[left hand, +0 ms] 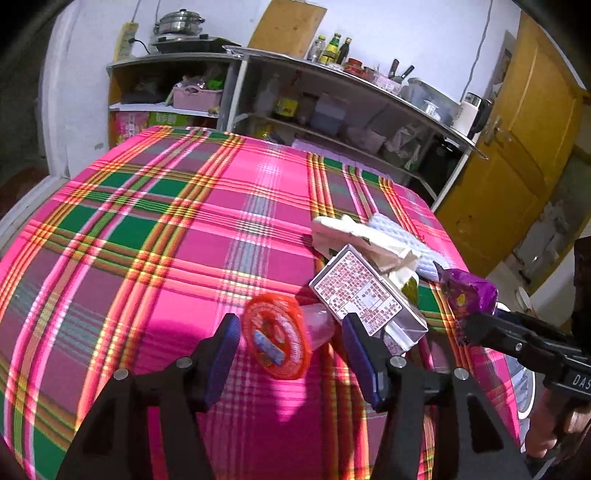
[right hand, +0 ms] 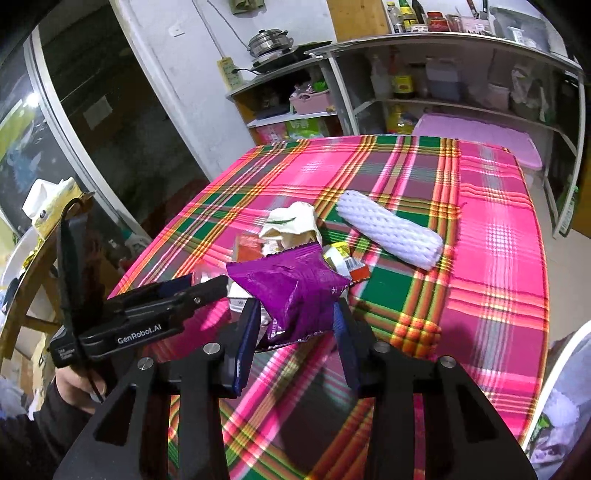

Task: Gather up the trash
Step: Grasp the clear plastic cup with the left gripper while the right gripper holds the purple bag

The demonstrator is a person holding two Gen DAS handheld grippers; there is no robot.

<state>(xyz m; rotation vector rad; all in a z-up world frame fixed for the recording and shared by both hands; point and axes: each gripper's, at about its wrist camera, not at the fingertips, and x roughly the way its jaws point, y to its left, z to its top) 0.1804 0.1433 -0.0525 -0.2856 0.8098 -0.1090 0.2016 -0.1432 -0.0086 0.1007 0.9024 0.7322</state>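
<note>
home kitchen / dining corner. evidence: table under a pink-green plaid cloth fills the middle; metal shelving across the top of the left wrist view holds sauce and oil bottles, knives, tubs, a pink basket; steamer pot on a cooktop at upper left, power strip on the wall beside it; yellow wooden door at right; wooden board leaning on the wall at top centre

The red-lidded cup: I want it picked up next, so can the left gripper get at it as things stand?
Probably yes. The left gripper is open, its fingers either side of the red-lidded cup, with nothing between. The patterned box crowds the far side.
</note>
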